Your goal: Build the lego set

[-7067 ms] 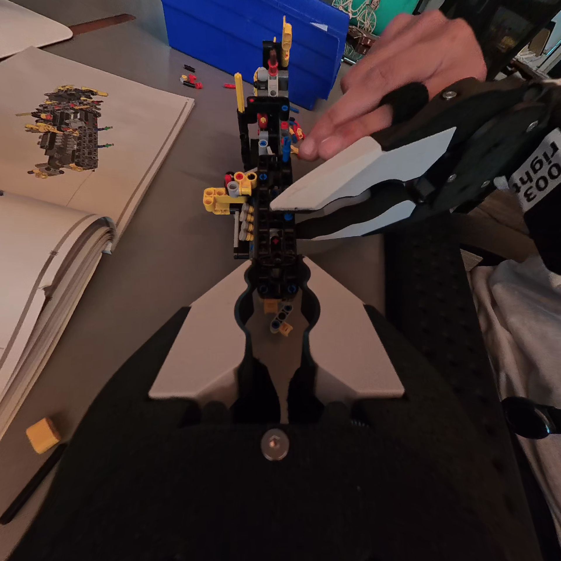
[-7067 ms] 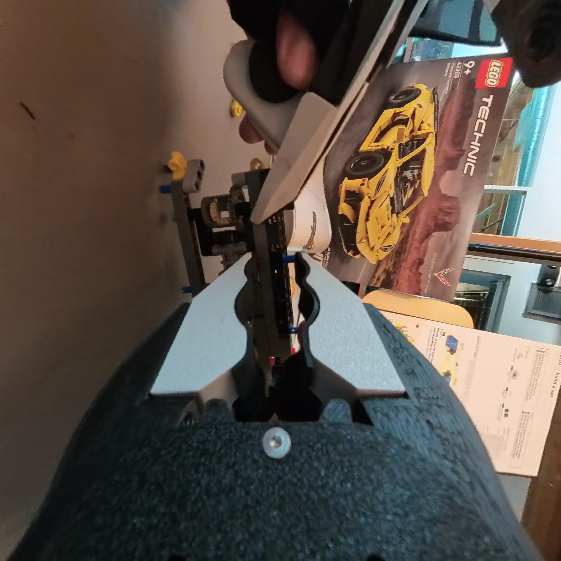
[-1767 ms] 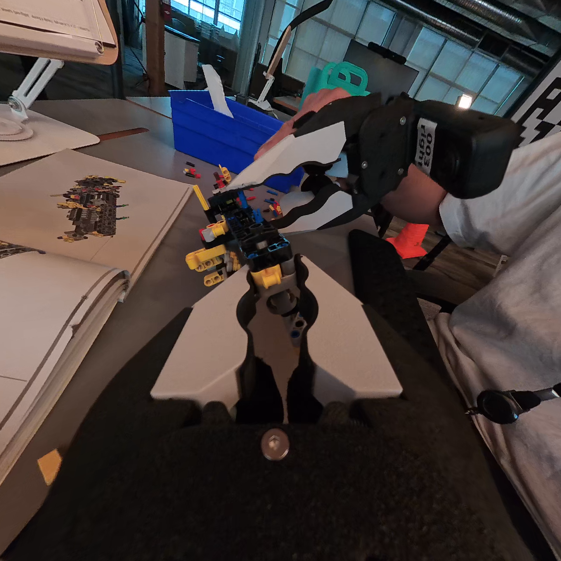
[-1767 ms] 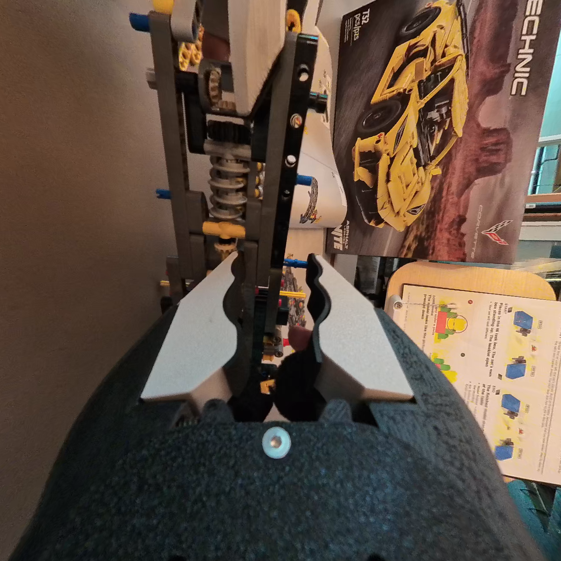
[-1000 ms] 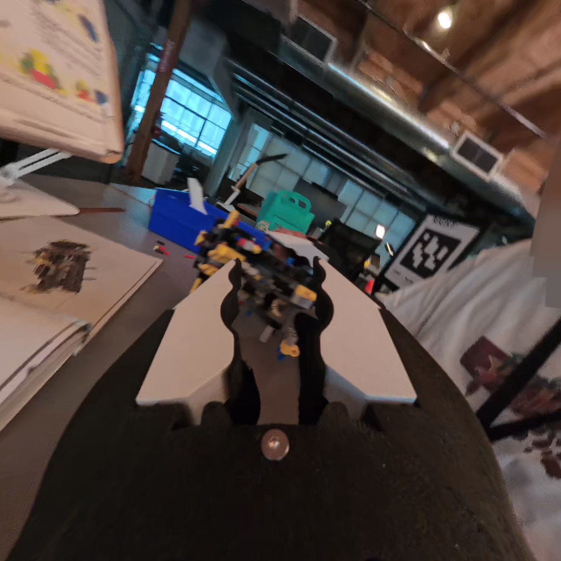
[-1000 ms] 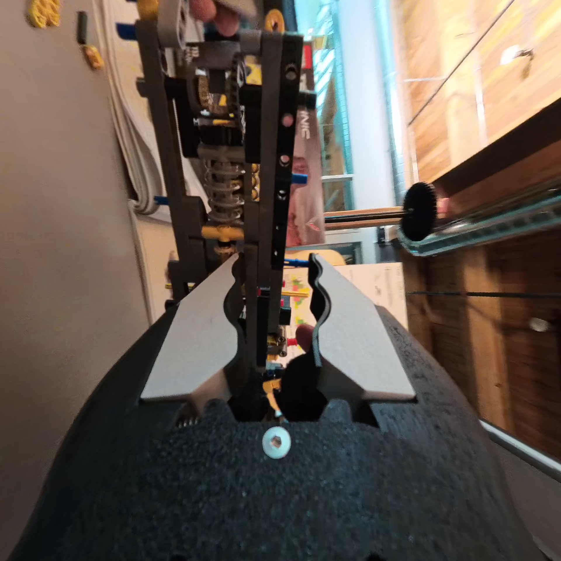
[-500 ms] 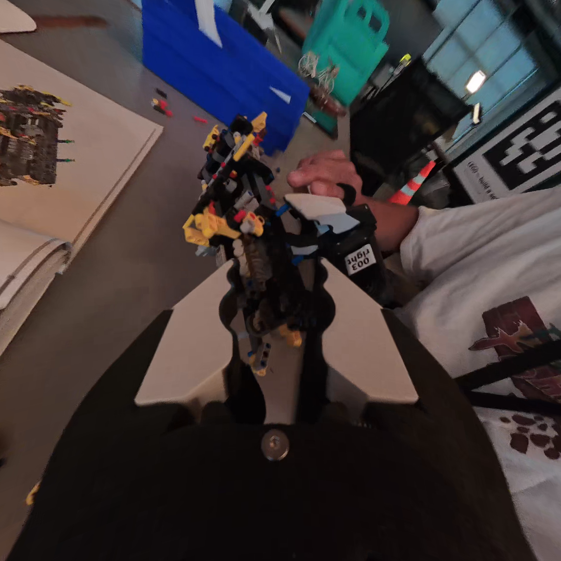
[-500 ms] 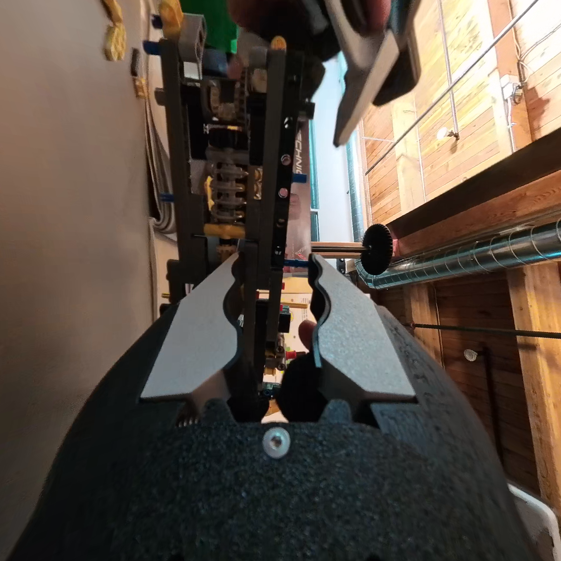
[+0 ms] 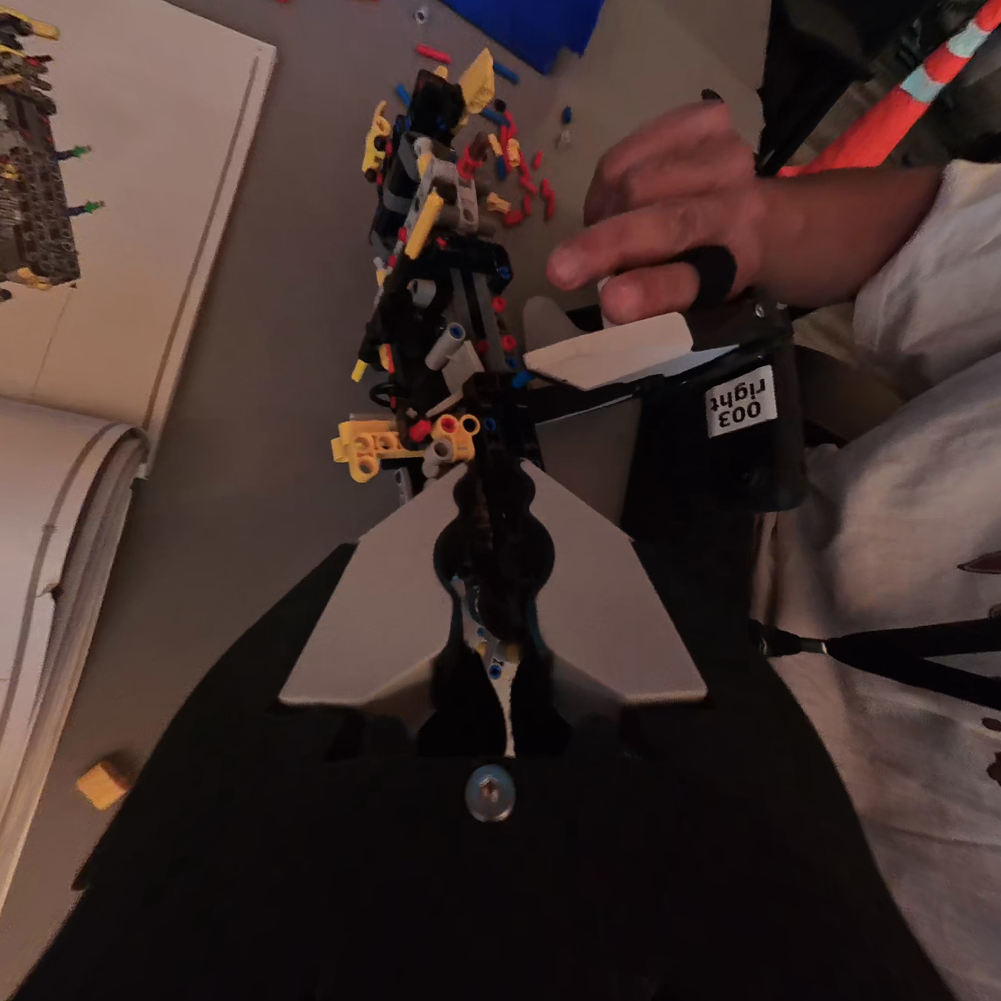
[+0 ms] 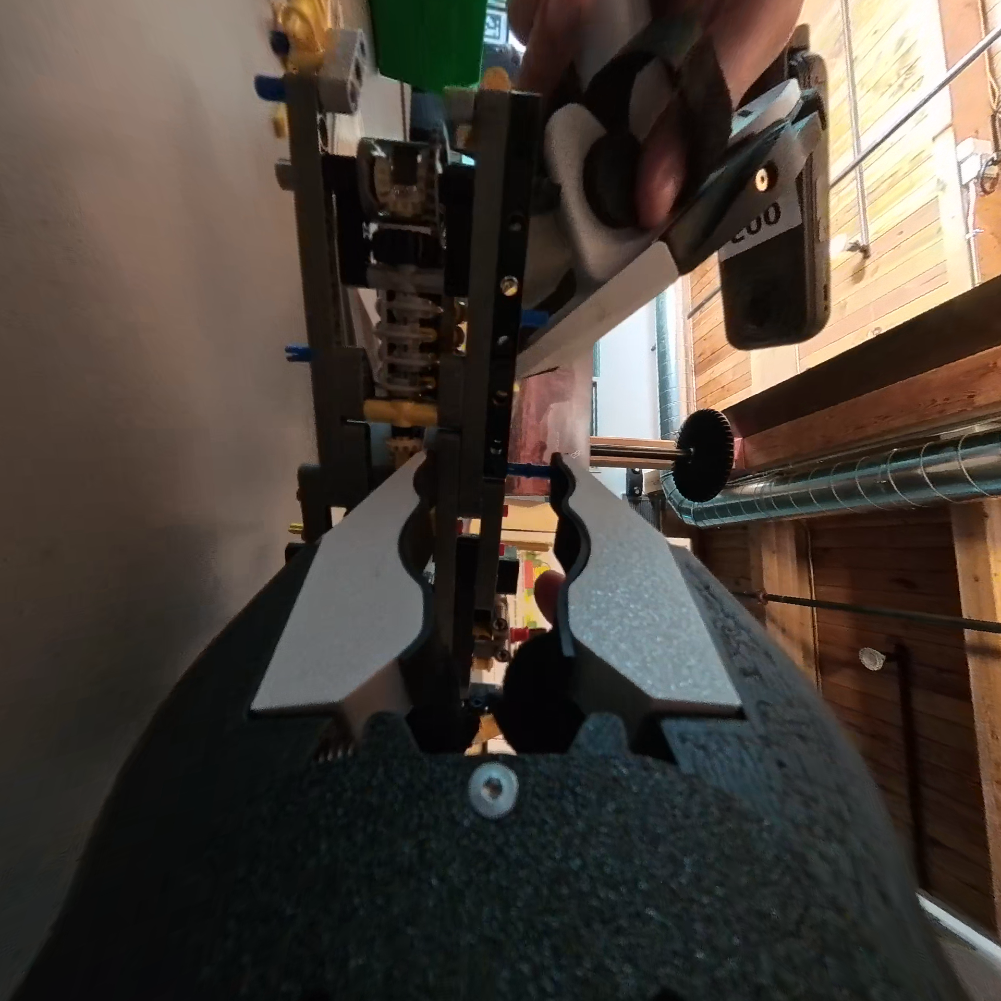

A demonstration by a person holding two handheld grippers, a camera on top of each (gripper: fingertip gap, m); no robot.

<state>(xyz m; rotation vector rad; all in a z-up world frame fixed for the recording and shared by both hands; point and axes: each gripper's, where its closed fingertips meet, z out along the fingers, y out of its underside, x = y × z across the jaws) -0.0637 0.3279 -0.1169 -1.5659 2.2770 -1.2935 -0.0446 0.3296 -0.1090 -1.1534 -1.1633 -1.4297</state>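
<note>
The lego assembly (image 9: pixel 433 346) is a long black frame with yellow, grey, red and blue parts, held above the grey table (image 9: pixel 260 379). My left gripper (image 9: pixel 493 487) is shut on its near black end. My right gripper (image 9: pixel 522 379) reaches in from the right, a hand (image 9: pixel 666 216) on it, and grips the frame's side. In the right wrist view my right gripper (image 10: pixel 487 471) is shut on the assembly (image 10: pixel 411 244): a black beam lies against its left finger and a blue pin touches the right one. One finger (image 10: pixel 606 303) of the left gripper rests on the frame's far end.
An open instruction booklet (image 9: pixel 135 189) lies at the left. Loose small pieces (image 9: pixel 520 179) are scattered beyond the assembly, near a blue bin (image 9: pixel 520 21). A yellow piece (image 9: pixel 103 782) lies at the near left. The person's white shirt (image 9: pixel 894 541) fills the right. Only a small space, under 4 cm, lies between the two pairs of fingers.
My left gripper's jaws were apart around the assembly half a second ago and have closed on its black end. The left view has tipped down toward the table. My right gripper has kept its hold.
</note>
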